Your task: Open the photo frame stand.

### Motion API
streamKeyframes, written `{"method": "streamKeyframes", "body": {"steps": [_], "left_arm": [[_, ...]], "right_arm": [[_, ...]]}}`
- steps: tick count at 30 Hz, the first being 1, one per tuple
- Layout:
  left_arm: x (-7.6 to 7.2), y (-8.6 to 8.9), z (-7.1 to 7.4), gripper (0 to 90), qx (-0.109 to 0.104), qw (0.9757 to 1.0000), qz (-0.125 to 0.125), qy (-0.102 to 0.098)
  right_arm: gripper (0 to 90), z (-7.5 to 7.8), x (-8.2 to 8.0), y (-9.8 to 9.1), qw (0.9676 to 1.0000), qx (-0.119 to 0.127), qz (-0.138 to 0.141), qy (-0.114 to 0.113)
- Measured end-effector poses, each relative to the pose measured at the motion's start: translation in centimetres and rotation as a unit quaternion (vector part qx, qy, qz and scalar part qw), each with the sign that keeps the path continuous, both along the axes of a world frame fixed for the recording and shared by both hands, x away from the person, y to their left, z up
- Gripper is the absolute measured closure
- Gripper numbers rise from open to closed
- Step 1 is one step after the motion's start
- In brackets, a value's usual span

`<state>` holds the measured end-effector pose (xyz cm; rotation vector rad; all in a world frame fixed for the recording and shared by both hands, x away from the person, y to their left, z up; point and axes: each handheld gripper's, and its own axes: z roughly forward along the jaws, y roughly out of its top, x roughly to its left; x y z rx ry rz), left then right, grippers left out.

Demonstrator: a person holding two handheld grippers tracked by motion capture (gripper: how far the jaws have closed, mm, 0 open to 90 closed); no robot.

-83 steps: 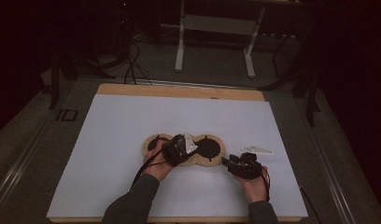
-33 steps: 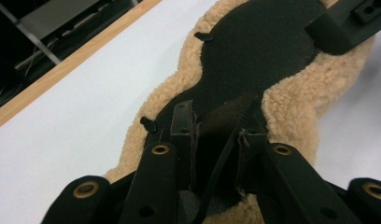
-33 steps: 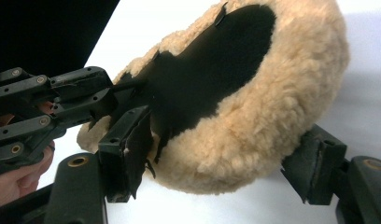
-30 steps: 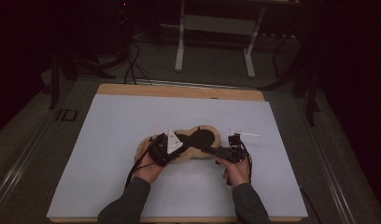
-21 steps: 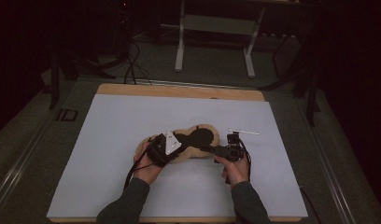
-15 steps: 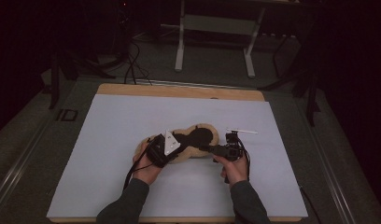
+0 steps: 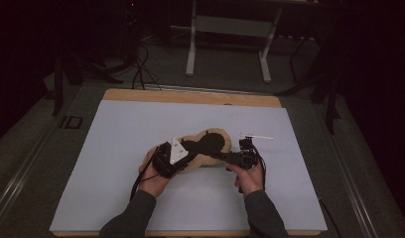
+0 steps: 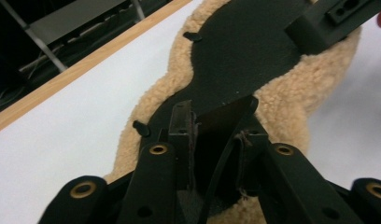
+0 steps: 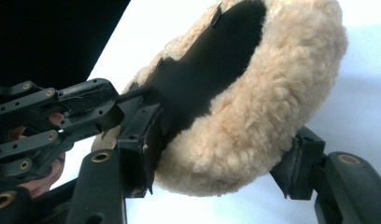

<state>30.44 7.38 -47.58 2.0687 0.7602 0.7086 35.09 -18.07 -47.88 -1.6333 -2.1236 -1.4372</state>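
1. A tan fleece pad (image 7: 203, 151) with a black, peanut-shaped panel (image 7: 210, 144) on top lies on the white sheet (image 7: 116, 148) that covers the counter (image 7: 190, 96), between the two grippers.
2. The left gripper (image 7: 183, 157) is held at the near-left end of the pad. In the left gripper view its fingers (image 8: 181, 130) stand fairly close together, with the edge of the black panel (image 8: 244, 51) lifted up between them. The left finger lies against the panel edge; whether the right one presses on it I cannot tell. These fingers have just been opening a little.
3. The fleece (image 8: 291, 102) spreads out beyond and to both sides of those fingers, and a white sheet lies to the left of it.
4. The right gripper (image 7: 223, 156) comes in from the near-right side of the pad. In the right gripper view its fingers (image 9: 137, 135) straddle the rolled fleece rim (image 9: 254, 121): the left finger sits against the black inner face, the right finger (image 9: 298, 158) stands just beside the outer wool. These fingers have just been closing, with the rim between them.
5. Beyond the right fingers, on their left, the left gripper (image 9: 116, 100) is seen touching the same black panel.
6. A thin white stick (image 7: 257, 136) lies on the sheet just past the right hand (image 7: 250, 176).
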Motion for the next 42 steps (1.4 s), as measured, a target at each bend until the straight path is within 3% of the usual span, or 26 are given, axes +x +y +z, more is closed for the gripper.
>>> {"method": "streamKeyframes", "body": {"steps": [11, 13, 19, 26, 33, 42], "left_arm": [[-0.1, 0.7, 0.7, 66.8, -0.018, 0.9995, -0.007, 0.023], [0.0, 1.0, 0.8, 63.3, -0.029, 0.9987, -0.013, 0.039], [0.2, 2.1, 1.1, 52.7, -0.041, 0.9970, -0.022, 0.062], [-0.1, 3.5, 1.6, 46.3, -0.053, 0.9947, -0.049, 0.074], [-0.6, 5.6, 2.2, 44.3, -0.074, 0.9924, -0.065, 0.074], [-0.2, 7.1, 2.8, 44.4, -0.063, 0.9947, -0.038, 0.072]], "right_arm": [[44.3, 0.9, -0.2, 0.5, 0.9998, -0.004, 0.003, -0.018], [44.9, 1.0, -0.3, 0.6, 0.9998, -0.004, 0.004, -0.019], [45.6, 1.2, -0.3, 0.7, 0.9995, -0.012, 0.012, -0.028], [45.8, 1.3, -0.3, 0.7, 0.9991, -0.020, 0.021, -0.030], [45.9, 1.8, -0.4, 0.8, 0.9979, -0.037, 0.035, -0.039], [45.8, 2.2, -0.4, 1.1, 0.9964, -0.052, 0.047, -0.049]]}}
